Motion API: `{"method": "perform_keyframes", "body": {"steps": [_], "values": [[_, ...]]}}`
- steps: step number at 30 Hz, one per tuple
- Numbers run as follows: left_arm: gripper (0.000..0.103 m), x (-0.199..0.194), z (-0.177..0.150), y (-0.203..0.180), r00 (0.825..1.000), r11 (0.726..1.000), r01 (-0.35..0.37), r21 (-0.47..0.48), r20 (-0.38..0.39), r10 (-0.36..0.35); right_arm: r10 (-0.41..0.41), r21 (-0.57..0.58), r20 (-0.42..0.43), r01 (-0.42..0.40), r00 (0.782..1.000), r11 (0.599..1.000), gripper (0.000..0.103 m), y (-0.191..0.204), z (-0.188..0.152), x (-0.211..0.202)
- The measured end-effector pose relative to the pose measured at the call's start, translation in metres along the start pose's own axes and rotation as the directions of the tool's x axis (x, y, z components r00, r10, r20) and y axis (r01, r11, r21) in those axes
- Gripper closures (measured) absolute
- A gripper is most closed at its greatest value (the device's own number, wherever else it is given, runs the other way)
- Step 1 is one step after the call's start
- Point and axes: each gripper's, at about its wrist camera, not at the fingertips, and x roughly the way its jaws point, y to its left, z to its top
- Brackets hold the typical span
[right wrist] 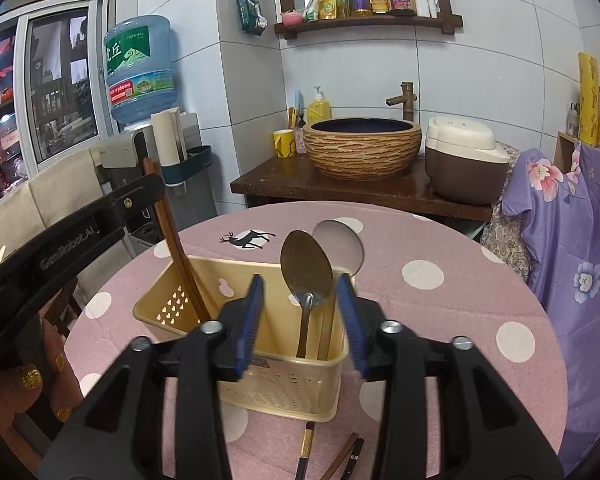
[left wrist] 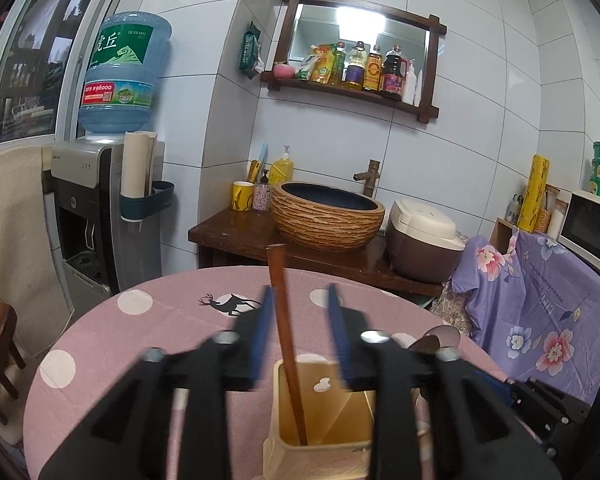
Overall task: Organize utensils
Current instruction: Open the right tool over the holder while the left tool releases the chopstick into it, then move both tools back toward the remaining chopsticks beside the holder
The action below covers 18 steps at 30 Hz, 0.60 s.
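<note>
The left gripper (left wrist: 298,300) hangs over the beige utensil holder (right wrist: 260,360), fingers wide apart with a brown chopstick (left wrist: 286,344) standing loose between them, its tip in the left compartment. The right gripper (right wrist: 302,320) is wide too, framing two spoons (right wrist: 306,272) upright in the right compartment. More chopsticks (right wrist: 306,450) lie on the surface below its fingers, probably next.

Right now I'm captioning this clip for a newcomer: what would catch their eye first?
The beige plastic utensil caddy on the pink polka-dot round table, with a brown wooden chopstick in its left compartment and a metal spoon in its right. Both black grippers hover with blue-padded jaws open; more chopsticks lie on the table in front.
</note>
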Motion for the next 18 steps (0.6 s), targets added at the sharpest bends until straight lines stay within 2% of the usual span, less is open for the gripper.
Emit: {"method": "perform_keyframes", "body": {"steps": [1, 3, 6, 12, 16, 18], "values": [[0.047, -0.006, 0.0, 0.002, 1.0, 1.0, 0.001, -0.002, 0.009, -0.001, 0.001, -0.001, 0.01, -0.001, 1.0, 1.0, 0.046, 0.0, -0.002, -0.005], [0.037, -0.019, -0.002, 0.007, 1.0, 1.0, 0.004, 0.006, 0.016, -0.004, 0.001, -0.003, 0.03, -0.001, 1.0, 1.0, 0.046, -0.002, -0.006, -0.017], [0.027, -0.035, -0.009, 0.014, 1.0, 1.0, 0.009, 0.028, -0.025, -0.009, -0.013, -0.006, 0.017, 0.013, 1.0, 1.0, 0.045, -0.006, -0.016, -0.034], [0.027, -0.056, -0.047, 0.023, 0.985, 0.995, 0.014, 0.094, -0.174, 0.003, -0.039, -0.029, -0.056, 0.038, 0.998, 0.999, 0.045, -0.007, -0.049, -0.055], [0.03, -0.06, -0.084, 0.029, 0.958, 0.995, 0.047, 0.087, -0.288, -0.02, -0.047, -0.015, -0.128, 0.045, 0.991, 0.999, 0.045, -0.008, -0.077, -0.059], [0.037, -0.06, -0.1, 0.03, 0.941, 0.995, 0.055, 0.083, -0.337, -0.024, -0.05, -0.004, -0.157, 0.05, 0.986, 0.999, 0.045, -0.01, -0.091, -0.059]]}}
